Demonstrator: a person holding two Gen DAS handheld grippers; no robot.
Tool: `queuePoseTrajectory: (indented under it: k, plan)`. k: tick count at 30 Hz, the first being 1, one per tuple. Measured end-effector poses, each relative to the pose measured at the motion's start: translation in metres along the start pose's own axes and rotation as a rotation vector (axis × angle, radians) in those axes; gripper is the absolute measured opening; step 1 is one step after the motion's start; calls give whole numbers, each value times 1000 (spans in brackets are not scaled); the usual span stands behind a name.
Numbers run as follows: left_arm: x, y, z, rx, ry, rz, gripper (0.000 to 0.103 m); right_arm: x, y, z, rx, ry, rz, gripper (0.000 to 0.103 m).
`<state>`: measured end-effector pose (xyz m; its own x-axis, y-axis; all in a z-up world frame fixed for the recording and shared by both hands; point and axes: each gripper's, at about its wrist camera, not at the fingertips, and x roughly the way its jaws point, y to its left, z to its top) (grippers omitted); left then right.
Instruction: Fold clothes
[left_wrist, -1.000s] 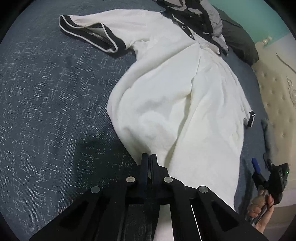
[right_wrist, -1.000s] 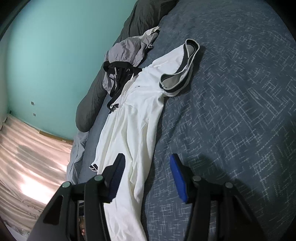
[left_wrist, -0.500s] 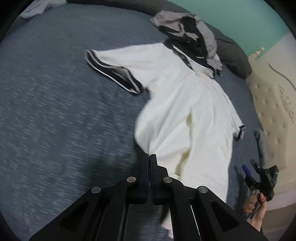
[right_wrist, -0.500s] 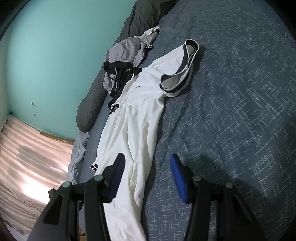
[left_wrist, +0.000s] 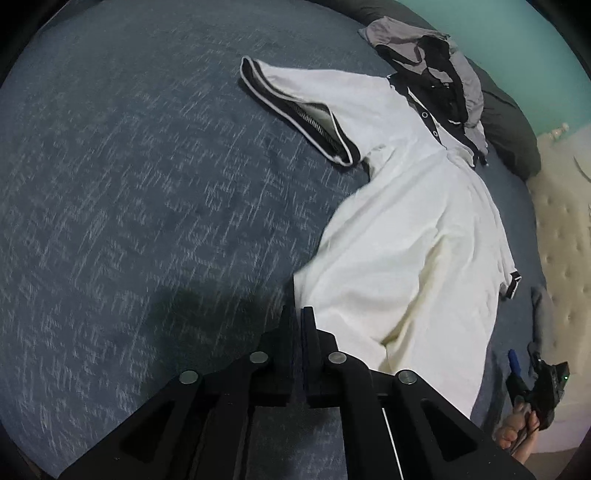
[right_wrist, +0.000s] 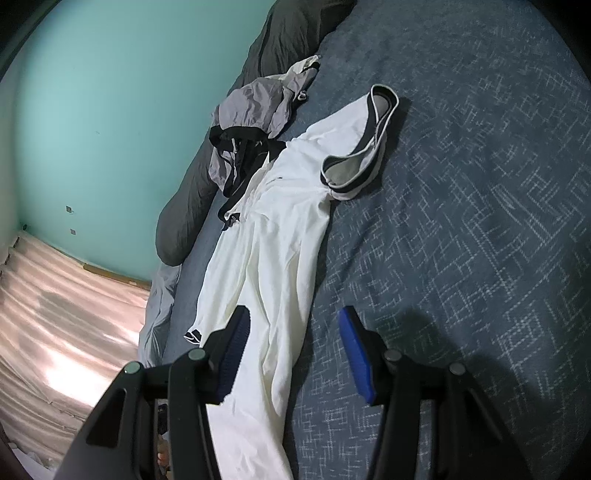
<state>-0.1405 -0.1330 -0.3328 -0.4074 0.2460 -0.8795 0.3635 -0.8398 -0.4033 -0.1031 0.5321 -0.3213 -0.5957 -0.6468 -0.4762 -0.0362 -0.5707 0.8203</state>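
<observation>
A white polo shirt (left_wrist: 413, 229) with black trim lies lengthwise on the dark blue bedspread (left_wrist: 129, 203), one black-edged sleeve (left_wrist: 295, 107) spread out to the left. My left gripper (left_wrist: 297, 317) hangs just left of the shirt's lower side edge. Its jaws are opening to a thin slit, and I see no cloth between them. In the right wrist view the shirt (right_wrist: 273, 251) runs away from me. My right gripper (right_wrist: 295, 332) stands open above the shirt's lower end, blue pads apart. It also shows at the lower right of the left wrist view, in a hand (left_wrist: 517, 432).
A crumpled grey and black garment (right_wrist: 255, 122) lies over the shirt's collar. Behind it a dark grey bolster (right_wrist: 192, 206) runs along the teal wall (right_wrist: 110, 110). A cream tufted panel (left_wrist: 561, 236) borders the bed. Wooden floor (right_wrist: 55, 332) shows beside the bed.
The left gripper moved left across the bed and dragged the shirt's lower edge into a curve. Its shut jaws now show a thin gap. The right gripper stayed still.
</observation>
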Motion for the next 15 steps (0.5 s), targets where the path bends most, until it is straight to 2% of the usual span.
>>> queuePoseTrajectory:
  k: [1, 3, 4, 5, 8, 12, 13, 15]
  plan:
    - [0, 0, -3, -7, 8, -12, 14, 1, 0, 0, 0, 4, 0, 52]
    - [2, -4, -9, -7, 24, -28, 33, 2, 2, -1, -7, 8, 1, 52]
    - [3, -6, -12, -4, 31, -35, 37, 3, 3, -2, -10, 10, 1, 52]
    - [6, -9, -14, 3, 37, -41, 40, 3, 4, -2, -13, 11, 1, 52]
    - [16, -17, -19, 28, 51, -54, 40, 3, 4, -3, -14, 10, 0, 52]
    - [23, -18, -21, 5, 53, -80, 36, 3, 1, -3, -2, 9, -4, 52]
    - [24, -19, -22, 11, 57, -77, 31, 3, 0, -3, 1, 9, -4, 52]
    - [22, -24, -23, 39, 56, -66, 9, 2, -2, -3, 6, 8, -5, 52]
